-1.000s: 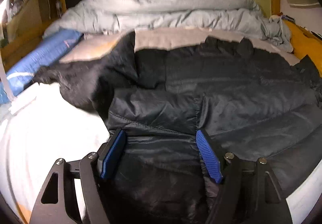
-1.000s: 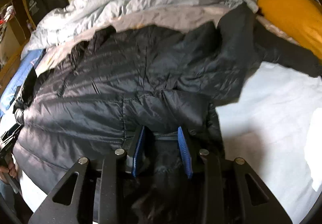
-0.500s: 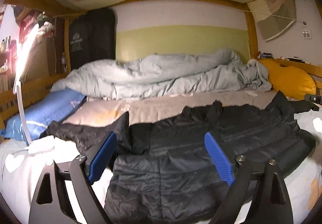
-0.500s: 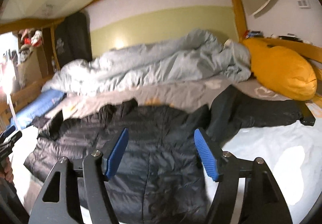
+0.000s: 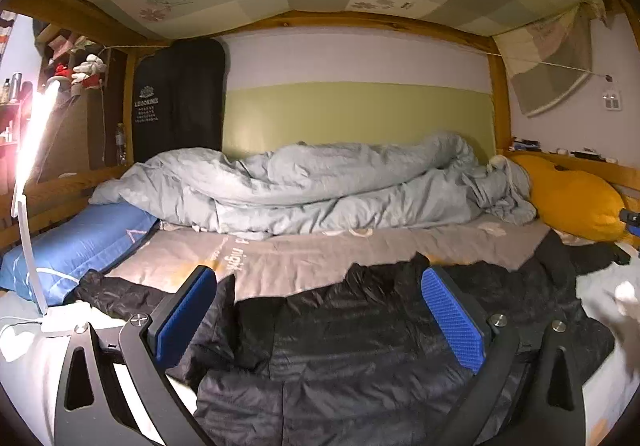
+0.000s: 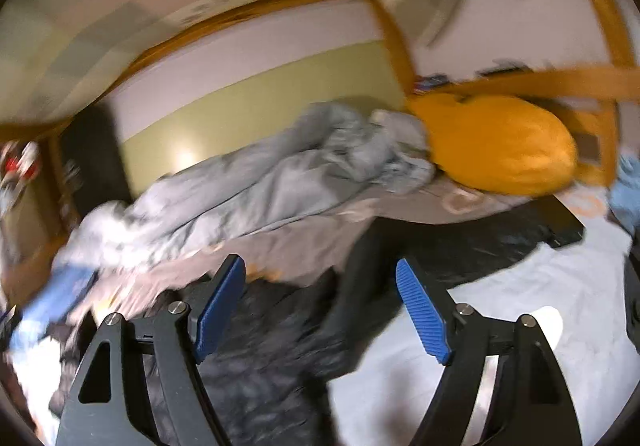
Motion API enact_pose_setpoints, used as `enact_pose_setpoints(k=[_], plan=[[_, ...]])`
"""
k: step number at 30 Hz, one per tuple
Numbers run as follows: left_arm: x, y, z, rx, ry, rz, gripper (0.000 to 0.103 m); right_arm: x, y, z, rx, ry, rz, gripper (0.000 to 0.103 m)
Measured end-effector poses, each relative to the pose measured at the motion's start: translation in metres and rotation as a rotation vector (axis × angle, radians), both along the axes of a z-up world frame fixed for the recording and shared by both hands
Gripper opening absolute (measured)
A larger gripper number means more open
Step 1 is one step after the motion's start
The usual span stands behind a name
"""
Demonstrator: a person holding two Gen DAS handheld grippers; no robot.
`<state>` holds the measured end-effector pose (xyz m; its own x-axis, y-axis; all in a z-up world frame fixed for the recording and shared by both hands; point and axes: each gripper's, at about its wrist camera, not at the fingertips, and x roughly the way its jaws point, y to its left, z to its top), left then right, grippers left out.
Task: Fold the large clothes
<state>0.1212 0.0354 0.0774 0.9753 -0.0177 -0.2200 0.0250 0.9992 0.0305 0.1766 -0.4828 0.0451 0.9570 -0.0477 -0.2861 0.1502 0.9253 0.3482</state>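
A large black puffer jacket (image 5: pixel 360 350) lies spread flat on the bed, its sleeves reaching out to both sides. In the right wrist view, which is blurred by motion, the jacket (image 6: pixel 272 334) shows with one sleeve stretched to the right. My left gripper (image 5: pixel 316 314) is open and empty, held above the jacket's near part. My right gripper (image 6: pixel 320 310) is open and empty, above the jacket's right side.
A rumpled grey duvet (image 5: pixel 312 185) lies across the far side of the bed. A blue pillow (image 5: pixel 80 242) is at the left, a yellow cushion (image 5: pixel 572 201) at the right. A bright lamp (image 5: pixel 32 149) stands at the left. A white sheet (image 6: pixel 500 306) covers the near right.
Both grippers let go of the jacket's lower edge, opened wide and lifted up and back. The right gripper is swinging now, toward the right.
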Motion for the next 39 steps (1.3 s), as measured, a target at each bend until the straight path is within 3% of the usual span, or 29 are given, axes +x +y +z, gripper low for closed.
enact_pose_setpoints(k=[6,8,13,17,21,24,25,26,27,29,31,35,39], plan=[[0.027,0.009,-0.032,0.004,0.066,0.026,0.103,0.058,-0.061,-0.034,0.142,0.171,-0.031,0.073],[0.04,0.013,-0.049,0.024,0.112,0.038,0.103,0.086,-0.074,-0.052,0.165,0.257,-0.028,0.065],[0.066,0.027,-0.084,0.026,0.212,0.071,0.103,0.13,-0.111,-0.106,0.381,0.417,-0.032,0.057],[0.077,0.031,-0.098,0.03,0.247,0.076,0.103,0.145,-0.131,-0.127,0.387,0.446,-0.097,0.057],[0.078,0.03,-0.102,0.045,0.248,0.072,0.103,0.152,-0.15,-0.138,0.412,0.407,-0.137,0.054],[0.078,0.027,-0.102,0.054,0.245,0.066,0.103,0.158,-0.151,-0.139,0.315,0.42,-0.199,0.033],[0.078,0.026,-0.101,0.057,0.244,0.066,0.103,0.159,-0.151,-0.14,0.294,0.428,-0.219,0.021],[0.078,0.025,-0.1,0.058,0.242,0.065,0.103,0.157,-0.151,-0.136,0.285,0.424,-0.231,0.006],[0.076,0.024,-0.098,0.057,0.238,0.063,0.103,0.155,-0.151,-0.131,0.275,0.413,-0.228,0.002],[0.073,0.024,-0.093,0.051,0.224,0.061,0.103,0.146,-0.145,-0.11,0.19,0.377,-0.252,0.002],[0.068,0.025,-0.087,0.039,0.21,0.062,0.103,0.129,-0.132,-0.074,0.13,0.281,-0.234,0.002],[0.056,0.027,-0.072,-0.001,0.173,0.053,0.103,0.094,-0.08,-0.001,0.056,0.105,-0.118,0.002],[0.041,0.031,-0.057,-0.024,0.138,0.05,0.103,0.069,0.004,0.044,-0.017,0.024,0.073,0.002]])
